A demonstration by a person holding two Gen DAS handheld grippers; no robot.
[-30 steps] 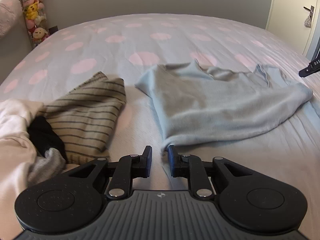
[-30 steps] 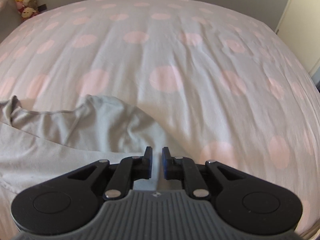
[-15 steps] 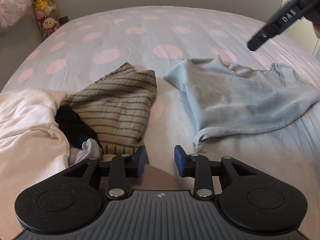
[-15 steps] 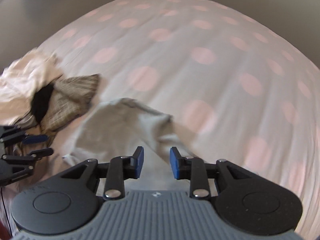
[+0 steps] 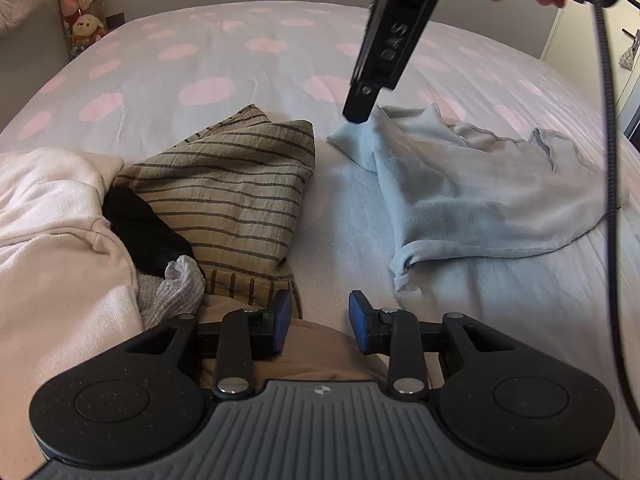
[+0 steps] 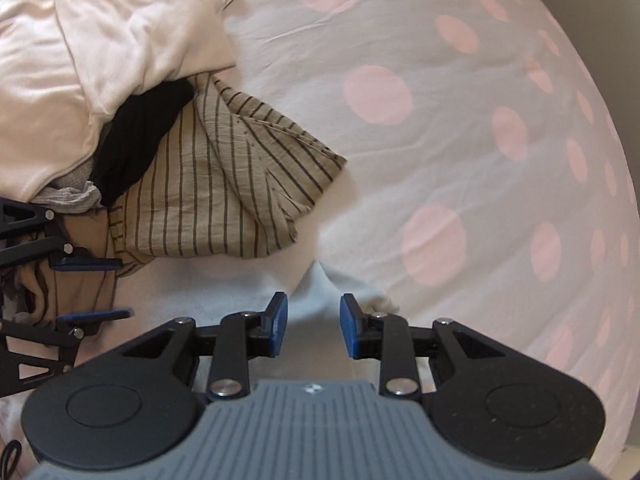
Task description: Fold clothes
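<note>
A light blue top (image 5: 472,192) lies crumpled on the bed. My right gripper (image 6: 313,328) is open, its jaws on either side of the top's left sleeve tip (image 6: 320,288); in the left wrist view it (image 5: 356,118) comes down from above onto that corner. My left gripper (image 5: 320,322) is open and empty, low over a tan garment (image 5: 320,344), beside the top's lower left corner. It also shows in the right wrist view (image 6: 86,288) at the left edge.
A pile of clothes lies to the left: a striped beige garment (image 5: 232,192), a black one (image 5: 144,236), a grey one (image 5: 172,288) and a cream one (image 5: 52,240). The bed sheet (image 5: 208,92) has pink dots. Plush toys (image 5: 80,8) and a door (image 5: 592,40) stand beyond.
Both grippers have opened. My right gripper swung across from the top's right side to its left sleeve tip. My left gripper shifted left, toward the pile.
</note>
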